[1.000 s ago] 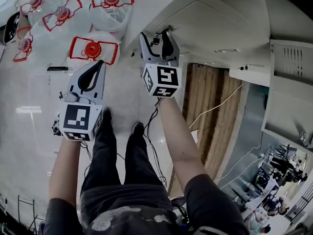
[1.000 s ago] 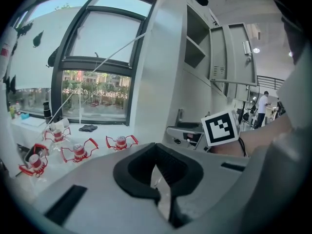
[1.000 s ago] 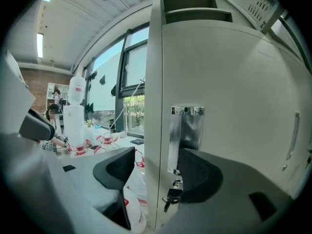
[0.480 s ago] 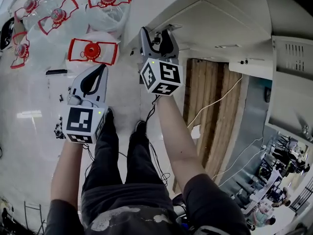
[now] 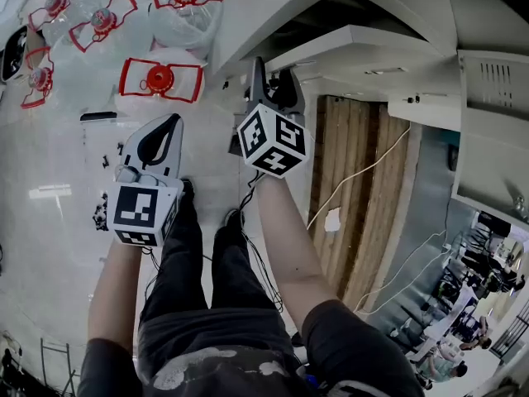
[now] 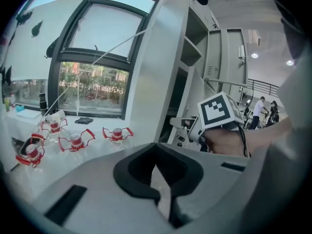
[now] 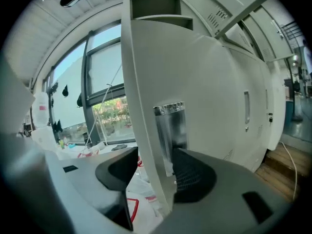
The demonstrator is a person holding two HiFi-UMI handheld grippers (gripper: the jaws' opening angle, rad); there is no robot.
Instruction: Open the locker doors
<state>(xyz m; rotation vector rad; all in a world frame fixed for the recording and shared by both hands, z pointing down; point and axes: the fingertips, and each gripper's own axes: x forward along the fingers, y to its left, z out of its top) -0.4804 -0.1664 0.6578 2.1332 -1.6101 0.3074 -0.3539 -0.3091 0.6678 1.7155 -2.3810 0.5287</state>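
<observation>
The white locker door [image 5: 364, 44] stands a little ajar, with a dark gap behind it. My right gripper [image 5: 274, 77] is at its free edge. In the right gripper view the door [image 7: 204, 82] passes between the jaws of the right gripper [image 7: 156, 155], beside a shiny metal handle plate [image 7: 170, 126]. These jaws have just been closing, and the ribbed pad [image 7: 192, 172] lies against the door face. My left gripper [image 5: 175, 122] hangs shut and empty over the floor, left of the locker. Its closed jaws [image 6: 156, 147] point towards the window.
Several clear water bottles with red handles [image 5: 159, 79] stand on the pale floor to the left. A wooden strip [image 5: 364, 205] with a white cable [image 5: 355, 184] runs along the locker foot. Further lockers [image 5: 496, 139] stand to the right with doors open. The person's legs [image 5: 198, 263] are below.
The locker door has swung out from its frame, showing a dark gap. My right gripper rolled and came back towards the body with the door edge. The left gripper sank slightly.
</observation>
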